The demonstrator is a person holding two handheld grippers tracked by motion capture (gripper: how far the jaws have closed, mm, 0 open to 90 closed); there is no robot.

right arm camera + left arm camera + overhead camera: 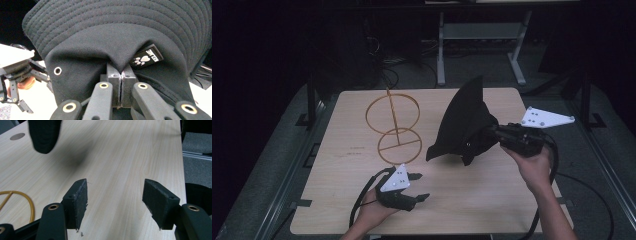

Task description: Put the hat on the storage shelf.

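On the left of the pale wooden table (472, 200), a yellow wire stand of two rings (394, 131) stands far of the left gripper (418, 186), whose jaws are apart around nothing. To the right, the right gripper (484, 134) pinches a black fabric bucket hat (464, 122), lifted above the table.

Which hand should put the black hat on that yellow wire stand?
Right. The right gripper is already shut on the black hat, held above the table beside the wire stand. The left gripper is open, holding nothing.
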